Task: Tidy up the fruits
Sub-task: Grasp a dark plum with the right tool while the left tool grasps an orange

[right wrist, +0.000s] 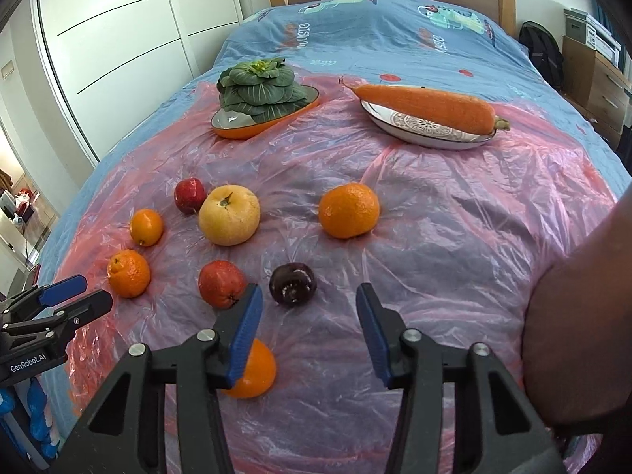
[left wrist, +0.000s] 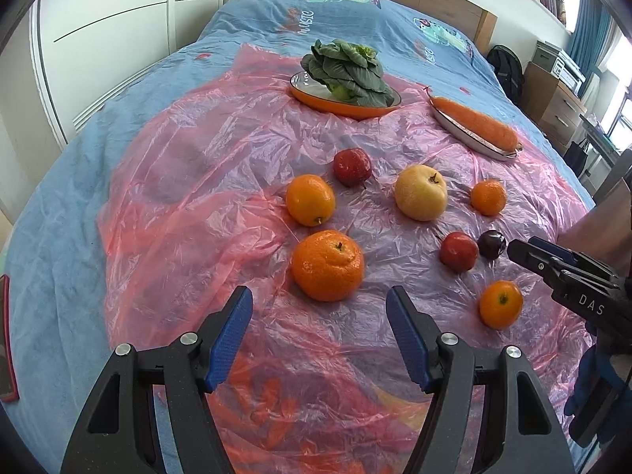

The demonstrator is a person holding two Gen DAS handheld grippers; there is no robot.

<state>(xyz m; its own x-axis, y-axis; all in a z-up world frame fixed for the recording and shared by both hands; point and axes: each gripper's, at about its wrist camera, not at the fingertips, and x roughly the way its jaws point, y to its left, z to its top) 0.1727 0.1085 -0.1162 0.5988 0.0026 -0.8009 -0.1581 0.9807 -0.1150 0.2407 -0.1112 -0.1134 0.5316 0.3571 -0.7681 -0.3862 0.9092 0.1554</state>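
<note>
Blue-padded jaws of the left gripper (left wrist: pixel 319 330) are standing apart and empty, aiming at a bumpy orange (left wrist: pixel 327 264) near the crinkled pink plastic sheet's (left wrist: pixel 189 181) near edge. Beside it, the right gripper (right wrist: pixel 309 330) is hovering with jaws parted and empty, just short of a glossy dark plum (right wrist: pixel 292 284). Centring each round fruit between the pads before squeezing should be preventing rolling on slippery film.
</note>
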